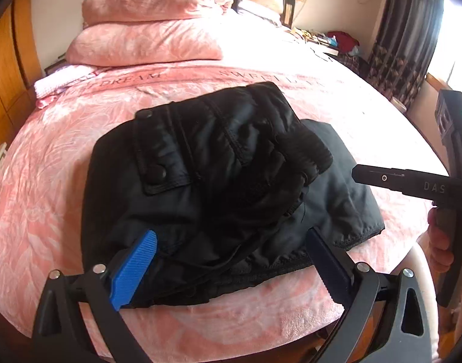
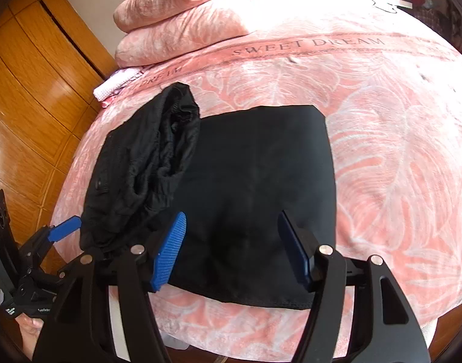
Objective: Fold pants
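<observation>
Black pants (image 2: 252, 187) lie on the pink bed (image 2: 382, 139), already doubled into a compact block near the bed's front edge, well short of the pillows (image 2: 182, 21). One end of the pants is a bulky, crumpled mound with the snap pocket flap (image 1: 161, 157) on top; the other end is a flat, smooth panel with a stitched hem. The long axis of the pants runs side to side across the front edge of the bed, mound toward the wooden wardrobe (image 2: 34, 75), flat panel away from it.

Left gripper (image 1: 231, 263) sits at the near edge of the mound, blue pads spread wide, cloth lying between them but nothing pinched that I can see. Right gripper (image 2: 234, 248) hangs over the near hem of the flat panel, jaws just as wide, holding nothing. So each gripper has its own half: left is nearer the bunched end, right nearer the flat end, and both face the pants straight on from the front edge of the bed.

My read: the fold is well along, and what's left is either one more turn or tidying that lump. If another fold is coming, the flat panel looks the easier flap to lift, and it would swing along the long axis onto the mound. The padded, slippery-looking fabric could slide or spring open.
</observation>
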`<state>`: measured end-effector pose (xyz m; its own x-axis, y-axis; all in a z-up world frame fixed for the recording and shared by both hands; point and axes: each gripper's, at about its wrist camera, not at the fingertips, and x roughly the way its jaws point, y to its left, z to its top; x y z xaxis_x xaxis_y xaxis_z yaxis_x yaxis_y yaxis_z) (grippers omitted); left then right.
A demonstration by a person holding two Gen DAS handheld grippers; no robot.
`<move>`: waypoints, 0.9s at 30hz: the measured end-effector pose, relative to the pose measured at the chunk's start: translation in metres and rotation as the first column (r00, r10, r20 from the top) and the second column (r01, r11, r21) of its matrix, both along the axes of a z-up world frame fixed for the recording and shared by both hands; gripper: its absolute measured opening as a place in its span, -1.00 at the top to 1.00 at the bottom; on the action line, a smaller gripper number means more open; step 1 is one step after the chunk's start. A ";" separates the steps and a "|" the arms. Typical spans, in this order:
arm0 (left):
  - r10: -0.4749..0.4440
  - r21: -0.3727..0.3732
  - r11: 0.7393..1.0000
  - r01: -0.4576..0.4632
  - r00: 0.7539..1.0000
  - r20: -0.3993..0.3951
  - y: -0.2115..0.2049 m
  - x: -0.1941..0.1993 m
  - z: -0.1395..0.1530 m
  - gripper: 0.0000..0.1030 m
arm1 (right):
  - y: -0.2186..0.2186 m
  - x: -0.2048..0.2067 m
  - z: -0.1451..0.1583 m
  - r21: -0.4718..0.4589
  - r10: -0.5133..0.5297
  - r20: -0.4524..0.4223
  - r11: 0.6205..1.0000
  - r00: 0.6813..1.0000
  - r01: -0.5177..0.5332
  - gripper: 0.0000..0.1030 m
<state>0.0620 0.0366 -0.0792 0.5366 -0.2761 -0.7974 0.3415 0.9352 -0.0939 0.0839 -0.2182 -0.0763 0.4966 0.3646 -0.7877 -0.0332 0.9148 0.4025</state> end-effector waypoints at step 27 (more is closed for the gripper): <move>0.370 0.029 0.929 -0.370 0.915 -0.160 0.080 0.056 -0.047 -0.94 | 0.078 0.050 -0.022 -0.145 0.154 -0.086 0.976 0.984 -0.165 -0.06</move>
<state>0.1181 0.1162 -0.1260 0.4665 -0.0839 -0.8805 -0.0482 0.9916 -0.1200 0.1344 -0.1403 -0.0982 0.3799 0.3088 -0.8719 -0.1590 0.9504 0.2673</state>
